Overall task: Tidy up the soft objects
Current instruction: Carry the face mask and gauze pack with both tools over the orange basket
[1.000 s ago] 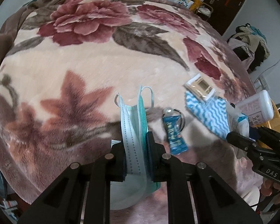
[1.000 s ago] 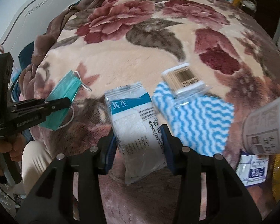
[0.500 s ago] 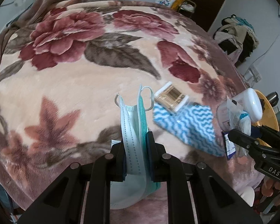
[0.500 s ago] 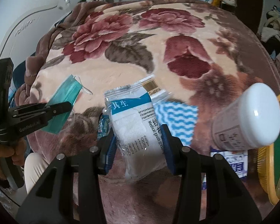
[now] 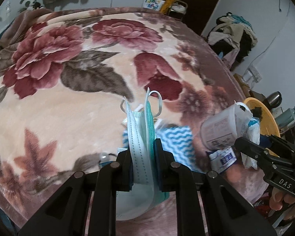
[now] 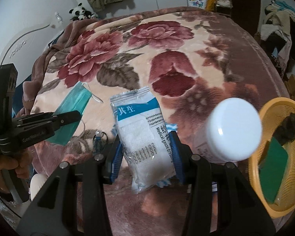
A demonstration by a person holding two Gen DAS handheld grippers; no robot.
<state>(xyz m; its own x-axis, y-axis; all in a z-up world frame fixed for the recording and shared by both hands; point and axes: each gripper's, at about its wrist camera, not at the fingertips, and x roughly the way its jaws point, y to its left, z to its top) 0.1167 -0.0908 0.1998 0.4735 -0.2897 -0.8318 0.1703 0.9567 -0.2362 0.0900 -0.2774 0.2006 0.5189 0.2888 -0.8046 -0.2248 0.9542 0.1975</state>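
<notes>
Gauze packet (image 6: pixel 145 137), frame centre: "Medical gauze dressing". Left gripper (image 6: pixel 78 116), left edge: "GenRobot.AI". Right gripper (image 5: pixel 243 143), lower right: "DAS".

Gauze packet (image 6: pixel 145 135) between the right hand-held gripper (image 6: pixel 145 153) pads, above a floral blanket (image 6: pixel 127 45)

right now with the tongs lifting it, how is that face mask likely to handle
Probably floppy: the face mask sags in a loose curve below the left tongs rather than holding flat. Likely very light, since a thin pinch carries it. Its ear loops stick out free, so they may snag on nearby things.
</notes>
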